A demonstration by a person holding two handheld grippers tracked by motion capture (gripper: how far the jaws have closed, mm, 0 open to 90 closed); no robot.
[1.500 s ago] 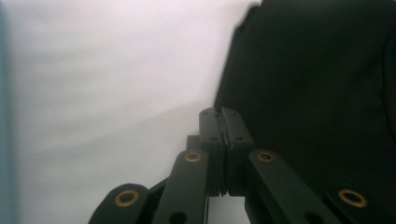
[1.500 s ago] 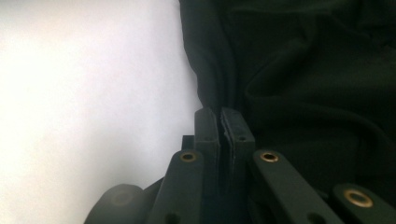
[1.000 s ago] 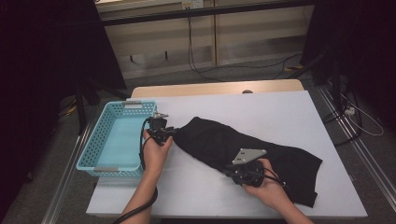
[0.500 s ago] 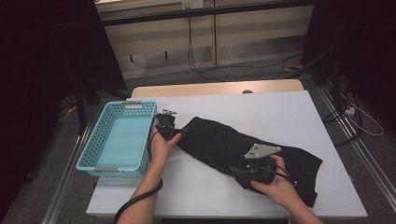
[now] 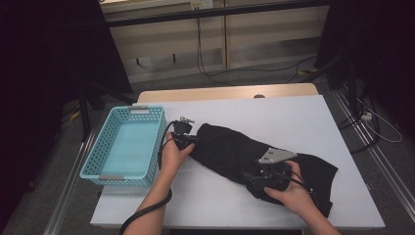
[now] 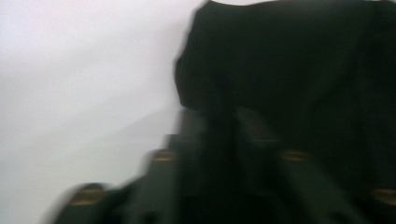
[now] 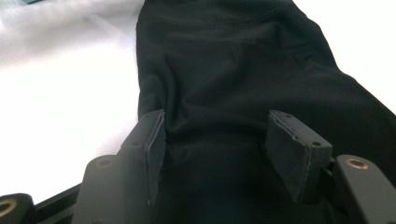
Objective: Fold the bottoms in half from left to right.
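A black cloth (image 5: 254,156) lies slantwise across the middle of a white counter (image 5: 293,112), one end near a blue basket (image 5: 125,147) and the other spread toward the near right edge. The basket stands left of the cloth, at the counter's left edge. The left tool (image 5: 188,140) sits at the cloth's basket-side end; its own view is blurred, but the jaws (image 6: 219,135) stand close together with dark cloth between them, having just closed on that edge, so it grips the cloth. The right tool (image 5: 254,180) rests over the cloth's near part, a grey plate on top; its pads (image 7: 154,144) stand apart with cloth lying slack between them and not pressed, the jaws having opened within the last second. The counter's far edge, beyond the cloth, shows a strip of pale wood (image 5: 225,92). Behind the cloth's far side the room is dim: a grey floor (image 5: 274,73) with black cables trailing over it, a low pale wall panel (image 5: 205,34), and dark drapes on both sides. Metal rails (image 5: 377,147) run along the floor right of the cloth.
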